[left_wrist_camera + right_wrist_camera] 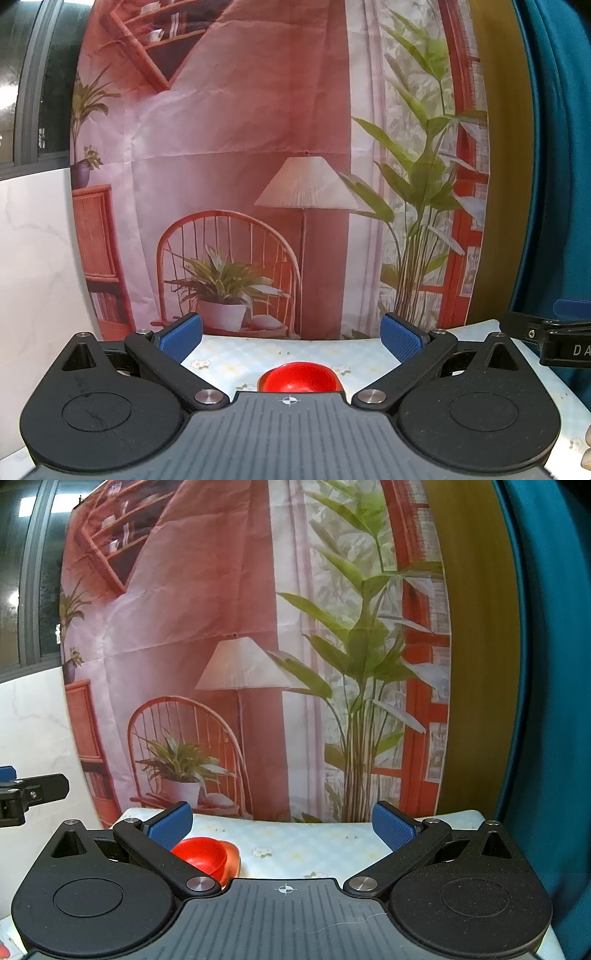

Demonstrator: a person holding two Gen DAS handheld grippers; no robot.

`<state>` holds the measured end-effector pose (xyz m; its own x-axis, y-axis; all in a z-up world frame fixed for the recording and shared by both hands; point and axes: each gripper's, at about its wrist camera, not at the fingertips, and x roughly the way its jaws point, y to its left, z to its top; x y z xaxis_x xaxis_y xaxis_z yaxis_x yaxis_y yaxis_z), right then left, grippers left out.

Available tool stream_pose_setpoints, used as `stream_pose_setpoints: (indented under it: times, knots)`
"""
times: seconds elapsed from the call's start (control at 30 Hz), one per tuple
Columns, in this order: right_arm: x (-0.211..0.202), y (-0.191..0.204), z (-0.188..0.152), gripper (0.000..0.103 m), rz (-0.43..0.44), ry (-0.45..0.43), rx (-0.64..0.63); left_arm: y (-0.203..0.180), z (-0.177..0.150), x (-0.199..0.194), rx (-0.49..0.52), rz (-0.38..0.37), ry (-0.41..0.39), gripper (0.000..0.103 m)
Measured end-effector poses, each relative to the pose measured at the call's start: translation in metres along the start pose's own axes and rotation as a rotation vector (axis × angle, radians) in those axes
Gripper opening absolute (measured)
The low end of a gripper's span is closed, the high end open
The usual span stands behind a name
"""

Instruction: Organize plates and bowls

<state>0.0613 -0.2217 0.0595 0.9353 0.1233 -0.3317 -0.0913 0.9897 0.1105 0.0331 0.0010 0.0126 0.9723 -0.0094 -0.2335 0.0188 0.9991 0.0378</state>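
1. Red bowl (300,377) sits on the pale checked tablecloth (236,354), seemingly on something paler red (233,862), perhaps a plate.
2. It lies straight ahead of my left gripper (291,338), low and centred between the fingers; from my right gripper (282,821) it sits off beyond the left finger.
3. Both grippers are spread wide, holding nothing.
4. My left looks better lined up to take it.

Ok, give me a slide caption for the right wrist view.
Open right gripper above a pastel tablecloth, a red bowl beside its left finger, printed room backdrop behind.
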Motion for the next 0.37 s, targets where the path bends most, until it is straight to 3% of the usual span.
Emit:
stream_pose_setpoints:
  times: [0.37]
  knots:
    - [0.0034, -0.0017, -0.0039, 0.103, 0.0, 0.011, -0.001, 0.0018, -0.0031, 0.0047, 0.003, -0.009, 0.014, 0.103]
